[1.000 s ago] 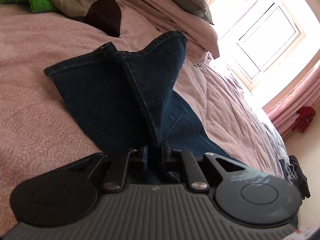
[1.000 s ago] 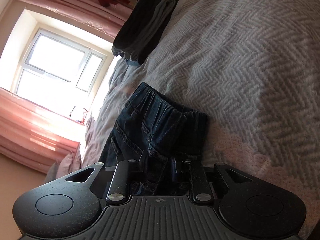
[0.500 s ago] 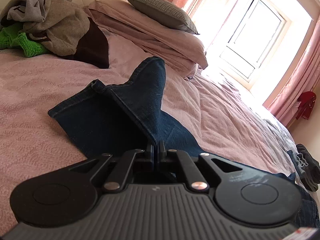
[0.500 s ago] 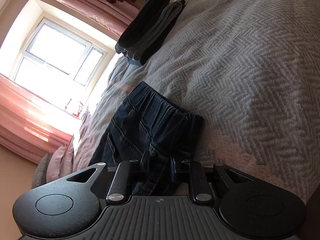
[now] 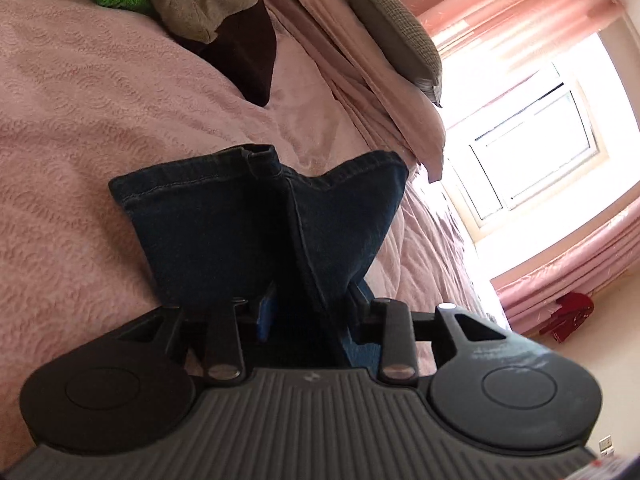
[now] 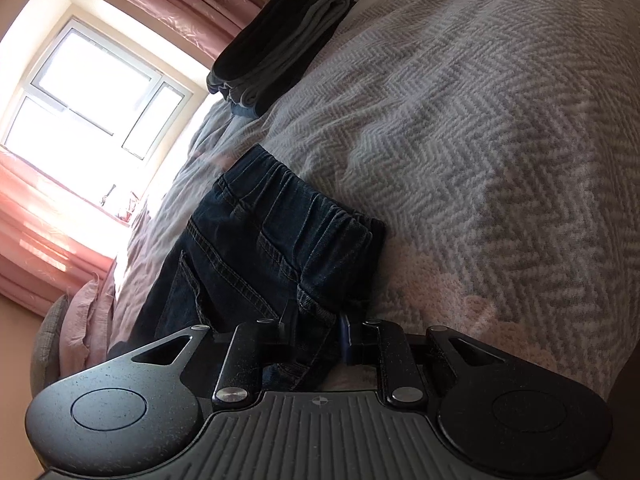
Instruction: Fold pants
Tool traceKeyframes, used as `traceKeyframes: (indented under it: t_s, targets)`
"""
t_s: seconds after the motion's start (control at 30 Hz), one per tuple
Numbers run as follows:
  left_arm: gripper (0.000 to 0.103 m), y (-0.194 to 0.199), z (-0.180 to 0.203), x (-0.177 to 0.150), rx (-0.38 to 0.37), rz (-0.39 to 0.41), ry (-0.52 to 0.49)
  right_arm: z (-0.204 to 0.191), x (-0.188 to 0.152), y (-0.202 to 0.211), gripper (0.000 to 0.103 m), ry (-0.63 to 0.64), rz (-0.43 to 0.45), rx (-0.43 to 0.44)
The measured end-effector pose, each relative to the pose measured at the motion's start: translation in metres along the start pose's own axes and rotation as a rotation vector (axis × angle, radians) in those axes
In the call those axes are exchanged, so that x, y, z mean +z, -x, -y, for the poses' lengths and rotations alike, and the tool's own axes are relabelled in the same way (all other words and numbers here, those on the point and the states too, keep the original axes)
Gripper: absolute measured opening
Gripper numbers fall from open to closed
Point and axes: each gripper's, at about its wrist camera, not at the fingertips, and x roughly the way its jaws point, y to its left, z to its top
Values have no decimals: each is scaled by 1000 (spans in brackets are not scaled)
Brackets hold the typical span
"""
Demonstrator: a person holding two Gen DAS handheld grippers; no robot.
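Dark blue denim pants [image 5: 224, 232] lie on the pink bedcover [image 5: 100, 120], leg hems pointing away, with a raised fold running back toward my left gripper [image 5: 312, 312]. That gripper is open, its fingers wide apart on either side of the fold. In the right wrist view the elastic waistband end of the pants [image 6: 272, 248] rests at the edge of a grey herringbone blanket [image 6: 480, 120]. My right gripper [image 6: 317, 326] is shut on a bunch of denim near the seat seam.
A heap of loose clothes [image 5: 192, 0] and a grey pillow [image 5: 392, 28] sit at the head of the bed. A stack of folded dark garments [image 6: 276, 48] lies on the blanket beyond the waistband. A bright window [image 6: 92, 92] with pink curtains is behind.
My left gripper, shut on the leg fold half a second ago, now stands open around it, and its view has tilted. The right gripper keeps its hold and has hardly moved.
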Motion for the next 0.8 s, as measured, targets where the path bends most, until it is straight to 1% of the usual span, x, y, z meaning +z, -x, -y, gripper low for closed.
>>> traceKeyframes:
  t_s: [0.03, 0.07, 0.1, 0.13, 0.2, 0.23, 0.27, 0.3, 0.33, 0.37, 0.4, 0.43, 0.47, 0.5, 0.53, 0.57, 0.6, 0.63, 0.67, 0.7, 0.73, 0.8]
  targets:
    - [17, -2, 6, 3, -13, 11, -21, -1, 0, 0, 15, 1, 3, -3]
    - [13, -1, 15, 5, -28, 24, -63, -1, -1, 0, 15, 1, 4, -5]
    - [10, 4, 28, 6, -22, 57, -127, -1, -1, 0, 15, 0, 5, -8]
    - [7, 13, 43, 3, -27, 109, -217, -2, -1, 0, 15, 0, 5, -11]
    - [6, 35, 70, -10, -23, 214, -396, -2, 0, 0, 15, 2, 5, -11]
    - [8, 46, 80, -20, -1, 261, -488, -2, 0, 1, 15, 2, 5, -12]
    - [9, 53, 87, -30, 53, 294, -558, -2, 0, 0, 15, 4, 5, -13]
    - [12, 56, 90, -40, 121, 315, -611, -1, 0, 0, 15, 5, 5, -14]
    - [17, 54, 87, -48, 188, 314, -639, -1, 0, 0, 15, 3, 5, -14]
    - [22, 49, 79, -51, 224, 276, -626, -1, 0, 0, 15, 4, 5, -15]
    - [27, 42, 68, -48, 228, 211, -579, -1, 0, -1, 15, 6, 5, -17]
    - [27, 35, 54, -41, 211, 152, -485, -2, 1, -1, 15, 10, 2, -20]
    - [27, 32, 42, -33, 191, 126, -380, -2, 2, -2, 15, 13, 0, -23]
    - [27, 29, 29, -25, 164, 106, -274, -3, 2, -1, 15, 17, -3, -27]
    - [27, 26, 17, -15, 153, 107, -161, -4, 3, -1, 15, 19, -5, -28]
    - [27, 25, 8, -8, 147, 117, -78, -4, 3, 0, 15, 20, -7, -29]
    - [26, 23, 1, -1, 139, 116, -22, -4, 3, 0, 15, 19, -7, -29]
    - [12, 20, -4, 6, 151, 105, 10, -5, 3, 0, 15, 19, -7, -29]
    - [0, 18, -5, 10, 179, 100, 13, -5, 3, 0, 15, 20, -7, -31]
    - [0, 20, -5, 13, 182, 103, -3, -5, 4, 0, 15, 21, -9, -30]
    - [0, 26, -1, 13, 170, 115, -41, -5, 4, 0, 15, 25, -9, -32]
    - [0, 39, 14, 8, 170, 158, -185, -9, 6, 4, 15, 47, -1, -34]
